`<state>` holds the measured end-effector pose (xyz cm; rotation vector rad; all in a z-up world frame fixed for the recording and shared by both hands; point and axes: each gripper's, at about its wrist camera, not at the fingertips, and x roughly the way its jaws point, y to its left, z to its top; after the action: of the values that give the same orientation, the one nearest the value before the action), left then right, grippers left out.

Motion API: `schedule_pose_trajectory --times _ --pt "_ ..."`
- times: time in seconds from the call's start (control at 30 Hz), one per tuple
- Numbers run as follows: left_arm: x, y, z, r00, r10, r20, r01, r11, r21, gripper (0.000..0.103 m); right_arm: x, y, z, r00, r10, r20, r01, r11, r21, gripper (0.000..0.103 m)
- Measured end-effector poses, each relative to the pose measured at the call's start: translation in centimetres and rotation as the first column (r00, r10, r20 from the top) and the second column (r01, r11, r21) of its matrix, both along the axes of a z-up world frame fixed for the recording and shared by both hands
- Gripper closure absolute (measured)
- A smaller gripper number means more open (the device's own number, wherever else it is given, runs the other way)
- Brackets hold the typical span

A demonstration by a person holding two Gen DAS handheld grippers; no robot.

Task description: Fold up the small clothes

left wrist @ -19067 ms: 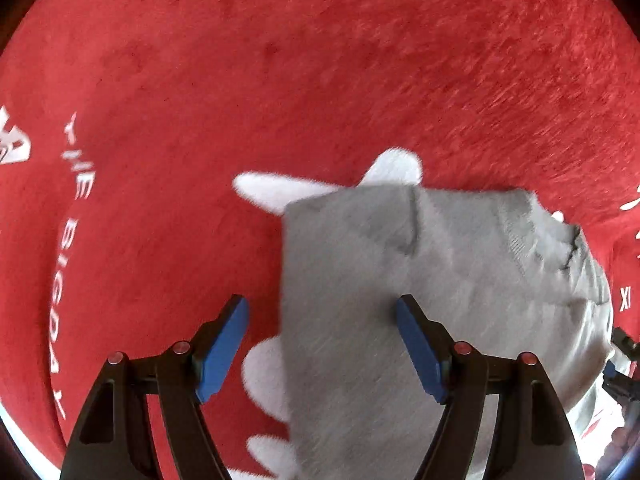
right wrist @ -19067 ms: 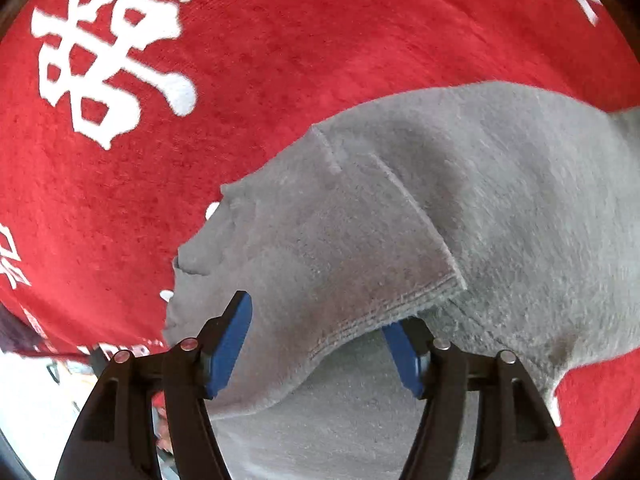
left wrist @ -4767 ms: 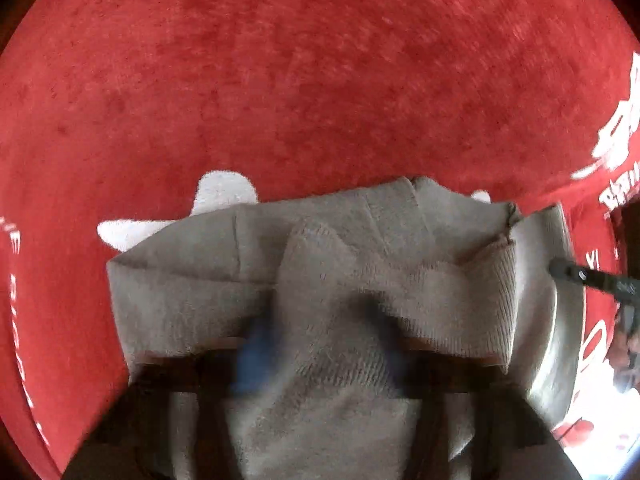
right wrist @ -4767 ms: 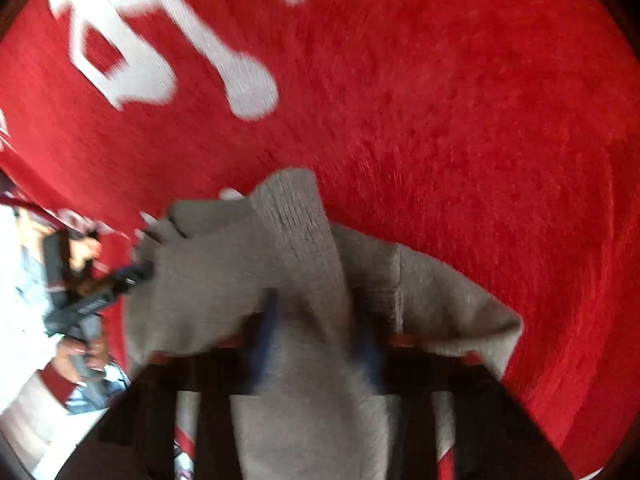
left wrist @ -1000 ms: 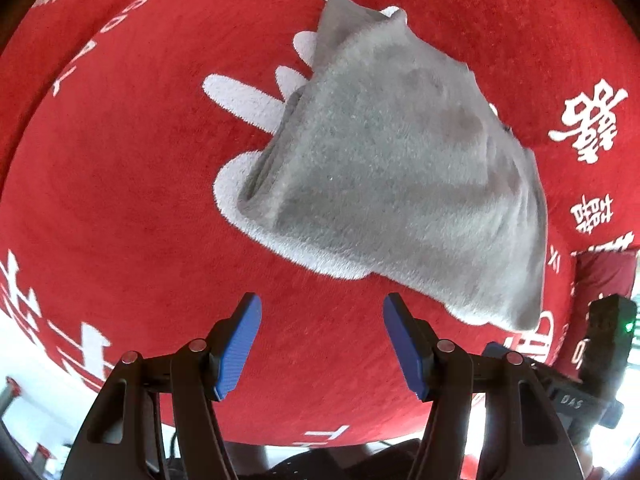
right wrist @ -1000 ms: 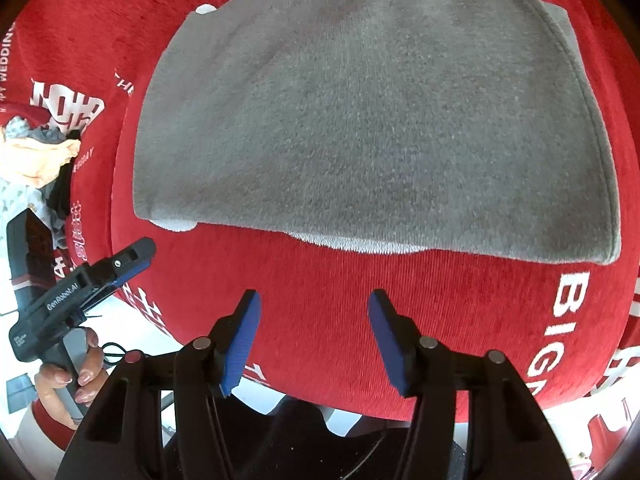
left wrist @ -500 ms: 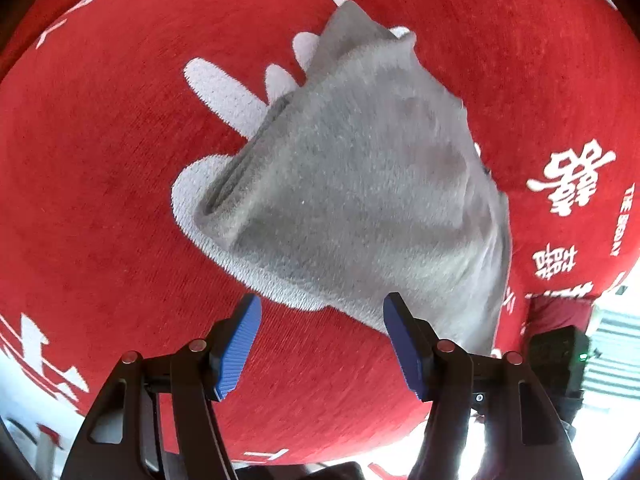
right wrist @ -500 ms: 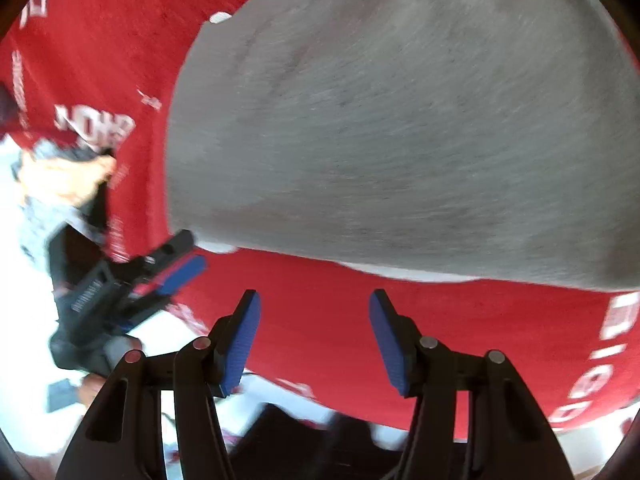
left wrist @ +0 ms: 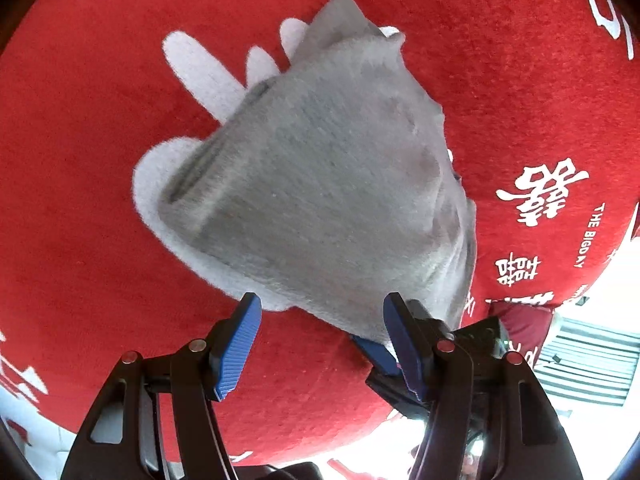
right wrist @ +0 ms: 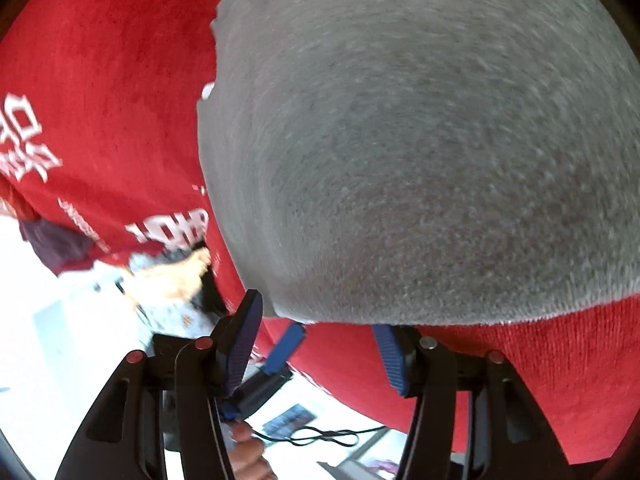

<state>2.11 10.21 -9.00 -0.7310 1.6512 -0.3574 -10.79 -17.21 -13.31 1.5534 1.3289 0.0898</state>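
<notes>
A folded grey knit garment (left wrist: 320,184) lies on the red cloth (left wrist: 80,240) with white lettering. My left gripper (left wrist: 324,344) is open, its blue pads just short of the garment's near edge. In the right wrist view the same garment (right wrist: 420,140) fills most of the frame. My right gripper (right wrist: 320,344) is open at the garment's near edge, which hangs over the gap between the fingers. The right gripper's blue fingers (left wrist: 376,354) show behind my left gripper's right finger, at the garment's near right corner.
The red cloth's front edge (left wrist: 280,448) is close below both grippers, with bright floor beyond. A small pile of other clothes (right wrist: 168,280) lies at the cloth's left edge in the right wrist view. A white slatted object (left wrist: 588,360) stands at right.
Both grippers have moved forward and down toward the garment's near edge; it now looks larger in both views. Both stay open.
</notes>
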Motion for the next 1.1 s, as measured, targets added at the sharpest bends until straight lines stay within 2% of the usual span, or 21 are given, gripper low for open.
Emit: schedule_pose_trajectory --times 0.03,0.07,0.17,0.3,0.4,0.53,0.67,0.77,0.83,0.87,0.9,0.93,1.07,1.1 --pt "0.0 -0.2 -0.1 1.000 0.003 -0.004 -0.003 1.000 -0.006 0.038 0.1 -0.1 -0.1 1.000 0.004 -0.019 -0.004 1.000 -0.008 0.084" --pt "-0.1 -0.4 -0.1 1.000 0.007 -0.009 -0.007 1.000 -0.014 0.038 0.2 -0.2 -0.2 1.000 0.001 -0.023 -0.001 1.000 -0.007 0.091" --pt "0.0 -0.5 -0.2 1.000 0.028 -0.010 -0.028 0.999 -0.025 0.038 0.7 -0.6 0.4 1.000 -0.018 0.019 0.017 1.000 0.017 0.093" --pt "0.6 -0.6 -0.7 0.993 0.113 -0.019 -0.114 0.991 -0.067 0.038 1.8 -0.8 2.0 0.996 0.002 0.092 -0.004 1.000 0.022 0.093" --pt "1.3 -1.1 -1.0 0.986 0.168 -0.012 -0.168 0.982 -0.084 0.038 2.4 -0.7 2.4 0.994 0.010 0.110 -0.013 1.000 0.024 0.093" --pt "2.9 -2.4 -1.0 0.982 0.184 0.028 -0.182 0.981 -0.061 0.038 2.3 -1.1 2.4 0.993 0.034 0.114 -0.037 0.999 0.019 0.093" --pt "4.4 -3.7 -1.3 0.987 0.141 0.080 -0.144 0.989 0.037 0.038 2.2 -0.9 2.0 0.992 0.068 0.107 -0.070 0.997 0.012 0.093" --pt "5.0 -4.8 -0.7 0.989 0.051 0.140 -0.068 0.991 0.117 0.040 2.3 -0.5 1.7 0.987 0.126 0.098 -0.126 0.992 -0.007 0.093" --pt "5.0 -5.4 -0.2 0.985 -0.006 0.171 -0.026 0.983 0.183 0.050 2.4 -0.4 2.0 0.978 0.187 0.095 -0.185 0.982 -0.025 0.092" --pt "5.0 -5.6 -0.1 0.984 -0.024 0.179 -0.015 0.977 0.211 0.058 2.4 -0.4 2.1 0.973 0.211 0.093 -0.209 0.977 -0.032 0.090" --pt "4.9 -5.7 0.0 0.982 -0.041 0.186 -0.006 0.970 0.245 0.072 2.5 -0.4 2.3 0.967 0.241 0.088 -0.238 0.970 -0.043 0.089" --pt "4.8 -5.8 0.0 0.979 -0.064 0.192 0.009 0.961 0.277 0.081 2.7 -0.4 2.8 0.954 0.291 0.079 -0.286 0.956 -0.066 0.089" --pt "4.6 -6.9 0.8 0.947 -0.202 0.248 0.096 0.920 0.381 0.086 3.3 -1.2 4.8 0.898 0.436 0.058 -0.422 0.892 -0.160 0.088" --pt "4.5 -7.4 1.1 0.935 -0.237 0.264 0.115 0.907 0.405 0.087 3.6 -1.7 5.5 0.883 0.466 0.050 -0.449 0.872 -0.195 0.085"
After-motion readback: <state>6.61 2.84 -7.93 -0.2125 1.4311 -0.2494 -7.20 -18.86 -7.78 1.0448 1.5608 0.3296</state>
